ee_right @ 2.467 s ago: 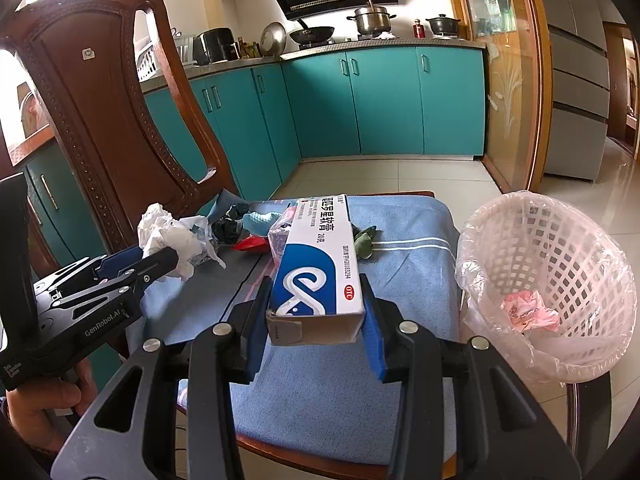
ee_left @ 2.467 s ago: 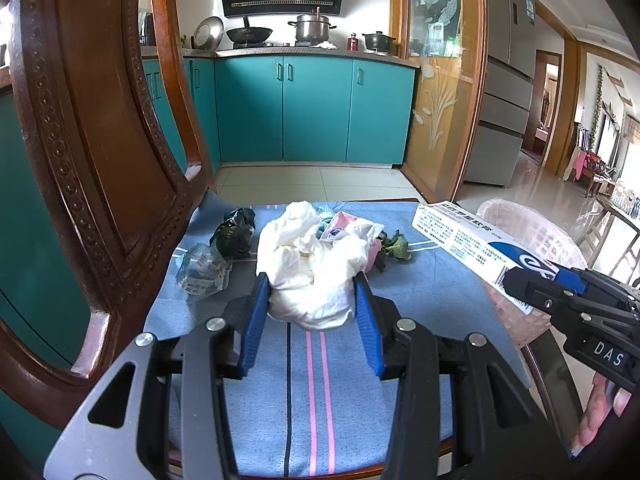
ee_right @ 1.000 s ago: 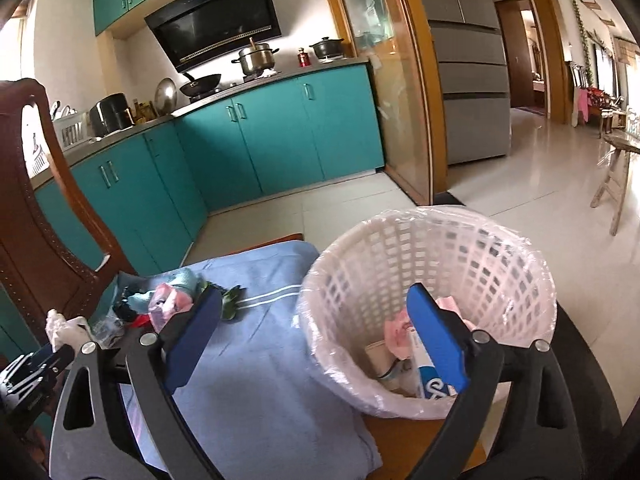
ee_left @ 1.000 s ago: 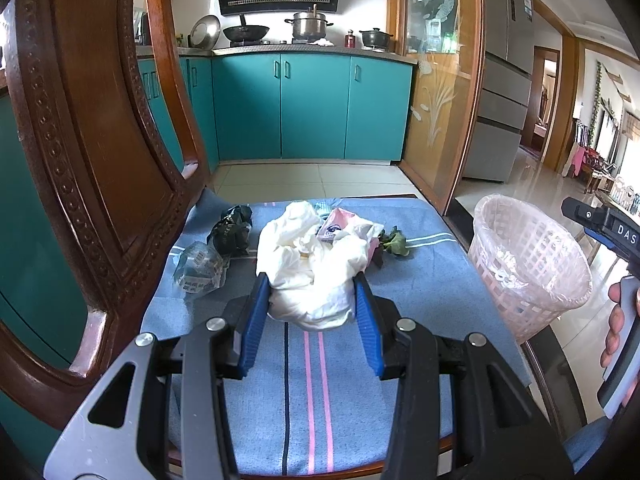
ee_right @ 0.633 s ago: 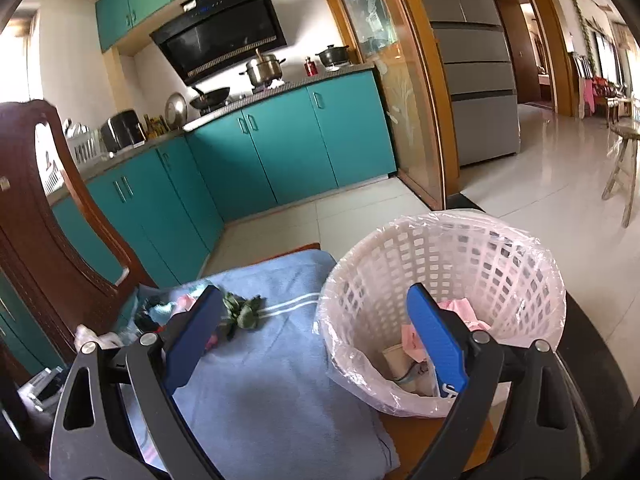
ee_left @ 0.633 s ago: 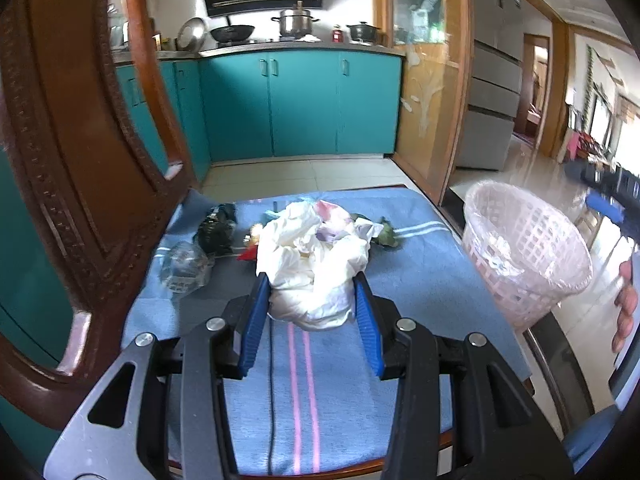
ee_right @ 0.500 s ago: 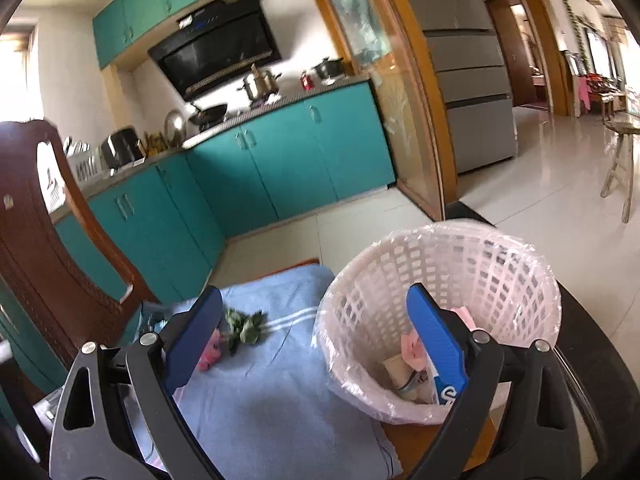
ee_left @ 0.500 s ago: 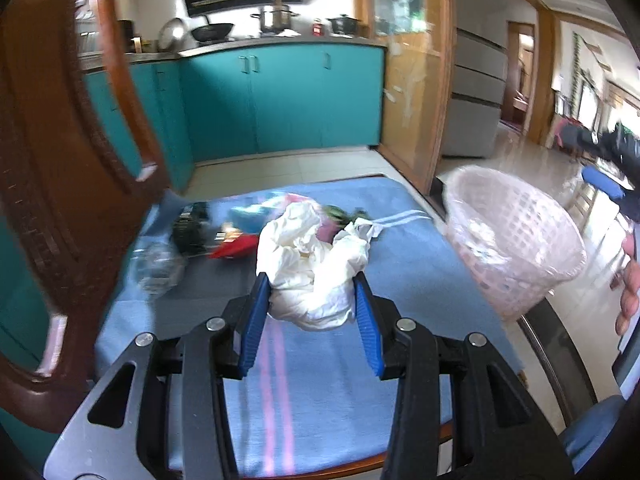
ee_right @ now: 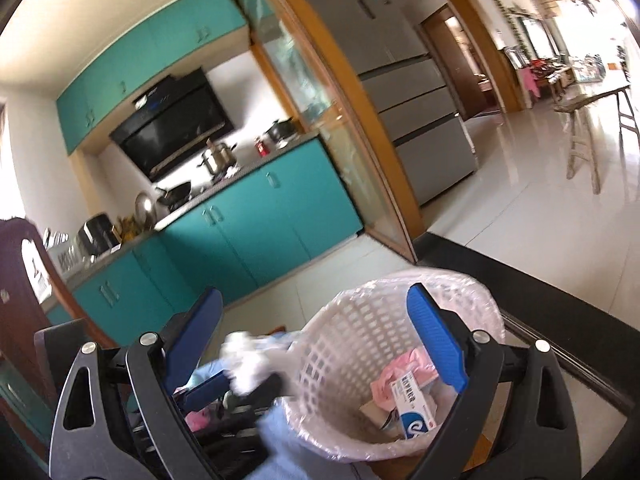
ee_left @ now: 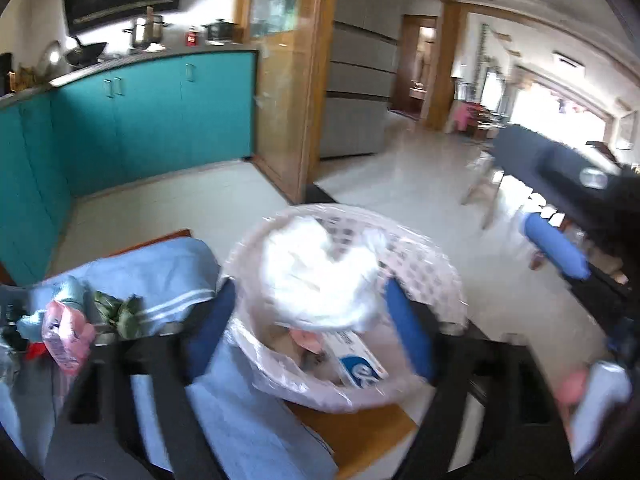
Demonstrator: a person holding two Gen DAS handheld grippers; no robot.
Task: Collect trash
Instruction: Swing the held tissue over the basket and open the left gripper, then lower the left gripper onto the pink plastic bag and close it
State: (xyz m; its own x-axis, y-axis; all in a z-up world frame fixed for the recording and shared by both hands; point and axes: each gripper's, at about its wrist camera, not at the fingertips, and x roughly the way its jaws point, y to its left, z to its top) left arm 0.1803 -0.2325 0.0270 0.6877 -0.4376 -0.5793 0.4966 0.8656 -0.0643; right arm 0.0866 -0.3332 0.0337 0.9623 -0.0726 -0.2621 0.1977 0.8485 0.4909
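One crumpled white tissue wad, blurred, over basket

tissue wad over basket, box inside

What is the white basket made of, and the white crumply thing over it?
The basket looks like white plastic: a stiff lattice of square holes, with a thin clear bag lining it. The crumpled wad looks like soft tissue paper, wrinkled and matte, though the blur leaves thin plastic possible.
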